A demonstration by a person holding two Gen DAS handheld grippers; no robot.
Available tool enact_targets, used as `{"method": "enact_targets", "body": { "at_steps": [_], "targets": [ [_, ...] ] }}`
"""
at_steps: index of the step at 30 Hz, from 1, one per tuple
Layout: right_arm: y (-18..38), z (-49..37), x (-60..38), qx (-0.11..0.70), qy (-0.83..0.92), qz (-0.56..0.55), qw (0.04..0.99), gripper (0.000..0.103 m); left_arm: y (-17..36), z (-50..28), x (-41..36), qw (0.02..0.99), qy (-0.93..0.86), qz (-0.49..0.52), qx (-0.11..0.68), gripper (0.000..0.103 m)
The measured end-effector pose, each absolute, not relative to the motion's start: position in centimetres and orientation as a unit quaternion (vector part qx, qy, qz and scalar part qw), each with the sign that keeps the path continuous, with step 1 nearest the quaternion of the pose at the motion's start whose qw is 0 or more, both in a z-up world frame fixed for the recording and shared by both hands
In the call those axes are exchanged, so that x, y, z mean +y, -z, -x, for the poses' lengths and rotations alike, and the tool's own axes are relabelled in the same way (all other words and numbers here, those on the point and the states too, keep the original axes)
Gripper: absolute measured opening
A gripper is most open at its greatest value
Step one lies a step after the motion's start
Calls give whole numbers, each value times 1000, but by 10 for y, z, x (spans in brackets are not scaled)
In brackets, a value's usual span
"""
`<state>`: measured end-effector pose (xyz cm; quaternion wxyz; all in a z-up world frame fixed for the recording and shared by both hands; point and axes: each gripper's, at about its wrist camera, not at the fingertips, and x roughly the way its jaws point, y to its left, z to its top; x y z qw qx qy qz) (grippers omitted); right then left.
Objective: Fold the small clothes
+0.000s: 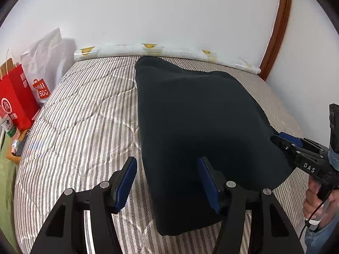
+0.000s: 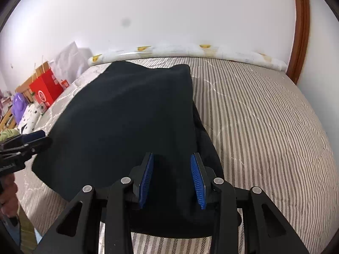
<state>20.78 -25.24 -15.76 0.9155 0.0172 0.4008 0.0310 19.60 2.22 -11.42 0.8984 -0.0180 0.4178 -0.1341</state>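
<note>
A dark navy garment [image 1: 197, 116] lies folded flat on the striped bed cover [image 1: 84, 116]. My left gripper [image 1: 167, 160] is open at the garment's near left edge: the left pad stands over the bare cover and the right pad over the cloth, neither pressing on it. In the right wrist view the garment [image 2: 127, 116] fills the middle. My right gripper [image 2: 172, 155] is open over its near right part, with dark cloth showing between the blue pads. Each gripper also shows in the other view: the right gripper [image 1: 279, 138] at the garment's right edge, the left gripper [image 2: 40, 138] at its left edge.
A rolled white pad [image 1: 148, 49] runs along the wall at the bed's far edge. Red and white paper bags [image 1: 19, 99] and a bottle [image 1: 8, 124] stand left of the bed. A wooden frame [image 1: 277, 27] rises at the right. A person's hand [image 1: 315, 199] holds the right gripper.
</note>
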Motion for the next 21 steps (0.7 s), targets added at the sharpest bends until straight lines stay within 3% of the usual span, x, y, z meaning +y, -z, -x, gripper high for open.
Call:
{"method": "enact_targets", "body": {
  "at_steps": [11, 21],
  "targets": [
    [138, -225, -260, 391, -33, -32, 919, 37, 104, -234, 14, 902, 145, 27, 406, 58],
    [171, -245, -254, 410, -18, -1, 912, 38, 123, -262, 11, 896, 139, 27, 421, 65]
  ]
}}
